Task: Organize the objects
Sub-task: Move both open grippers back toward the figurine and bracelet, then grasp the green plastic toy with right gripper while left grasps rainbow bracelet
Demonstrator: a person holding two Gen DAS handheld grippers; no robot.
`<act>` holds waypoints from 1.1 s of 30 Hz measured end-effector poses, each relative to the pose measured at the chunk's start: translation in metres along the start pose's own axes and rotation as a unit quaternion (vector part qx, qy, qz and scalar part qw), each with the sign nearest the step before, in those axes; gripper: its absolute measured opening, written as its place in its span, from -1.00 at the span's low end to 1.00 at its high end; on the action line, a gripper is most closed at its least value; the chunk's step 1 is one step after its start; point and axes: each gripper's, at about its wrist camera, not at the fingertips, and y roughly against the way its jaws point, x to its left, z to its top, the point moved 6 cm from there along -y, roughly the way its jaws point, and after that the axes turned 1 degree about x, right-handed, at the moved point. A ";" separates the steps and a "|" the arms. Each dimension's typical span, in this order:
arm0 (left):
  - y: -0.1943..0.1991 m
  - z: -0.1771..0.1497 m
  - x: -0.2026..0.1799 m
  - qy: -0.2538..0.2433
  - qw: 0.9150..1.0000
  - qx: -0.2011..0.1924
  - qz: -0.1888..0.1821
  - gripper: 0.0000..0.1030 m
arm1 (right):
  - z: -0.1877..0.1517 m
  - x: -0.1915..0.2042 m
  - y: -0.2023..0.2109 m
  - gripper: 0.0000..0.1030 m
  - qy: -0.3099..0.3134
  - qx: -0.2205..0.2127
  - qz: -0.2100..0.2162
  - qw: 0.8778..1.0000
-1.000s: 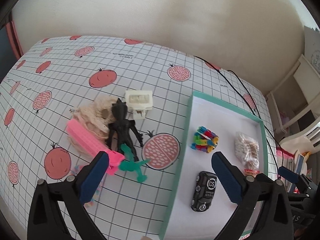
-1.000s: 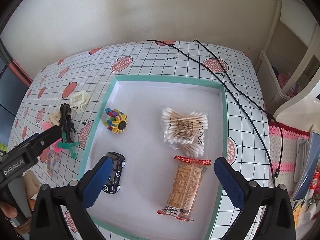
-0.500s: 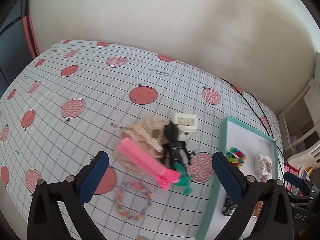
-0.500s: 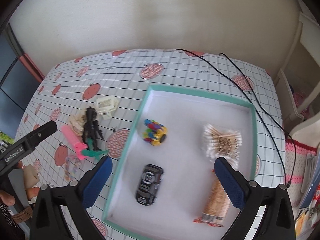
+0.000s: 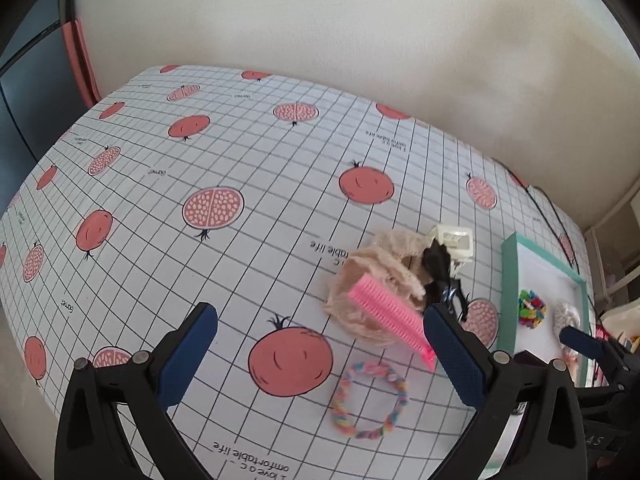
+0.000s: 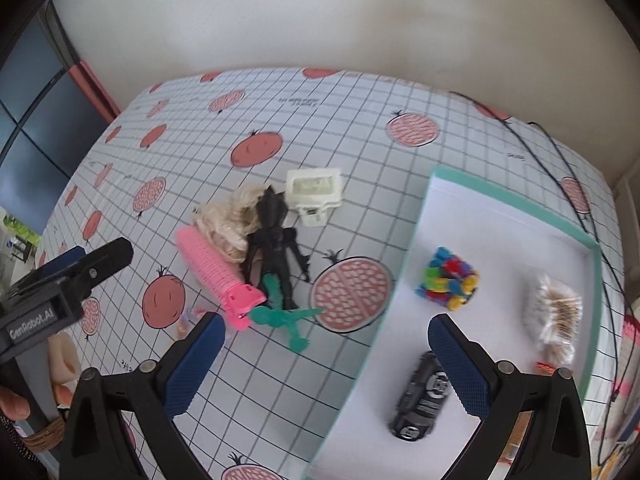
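Observation:
A loose pile lies on the pomegranate-print tablecloth: a pink hair roller (image 6: 218, 272) (image 5: 390, 314), a beige scrunchie (image 6: 226, 220) (image 5: 372, 280), a black figure (image 6: 274, 240) (image 5: 440, 276), a green plastic toy (image 6: 284, 316) and a cream plastic frame (image 6: 316, 192) (image 5: 454, 240). A pastel braided hair tie (image 5: 370, 400) rests in front of the pile. The teal-rimmed white tray (image 6: 412, 248) (image 5: 508, 292) holds a colourful block toy (image 6: 448, 278), cotton swabs (image 6: 554, 314) and a black toy car (image 6: 424, 398). My left gripper (image 5: 320, 354) is open above the cloth, just in front of the pile. My right gripper (image 6: 326, 360) is open, straddling the tray's left rim.
A black cable (image 6: 560, 148) runs across the cloth behind the tray. A wall stands behind the table. A person's fingers (image 6: 16, 404) hold the left gripper at the right wrist view's left edge. White furniture (image 5: 624, 280) stands past the table's right end.
Both grippers swung left. The left one now looks over the bare cloth with the pile at its right finger. The right one shifted from over the tray to its left rim.

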 end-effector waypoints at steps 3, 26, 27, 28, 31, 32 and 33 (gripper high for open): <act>-0.011 -0.008 0.001 -0.013 1.000 0.026 0.005 0.99 | -0.002 0.009 -0.015 0.89 -0.021 0.014 -0.015 1.000; -0.040 -0.035 0.003 -0.021 0.994 0.107 0.024 0.56 | -0.010 0.032 -0.054 -0.31 -0.003 0.055 -0.001 0.998; -0.041 -0.035 0.002 -0.023 0.993 0.109 0.025 0.54 | -0.009 0.033 -0.055 -0.31 -0.003 0.055 0.000 0.999; -0.041 -0.035 0.002 -0.024 0.993 0.111 0.024 0.53 | -0.009 0.033 -0.054 -0.31 -0.004 0.054 0.001 0.999; -0.043 -0.038 0.000 -0.030 0.992 0.119 0.025 0.52 | -0.009 0.033 -0.054 -0.33 -0.007 0.054 0.002 0.999; -0.045 -0.040 -0.001 -0.035 0.992 0.122 0.026 0.48 | -0.009 0.033 -0.053 -0.34 -0.007 0.053 0.002 0.999; -0.046 -0.041 -0.003 -0.040 0.991 0.125 0.027 0.40 | -0.009 0.033 -0.053 -0.34 -0.007 0.053 0.002 0.999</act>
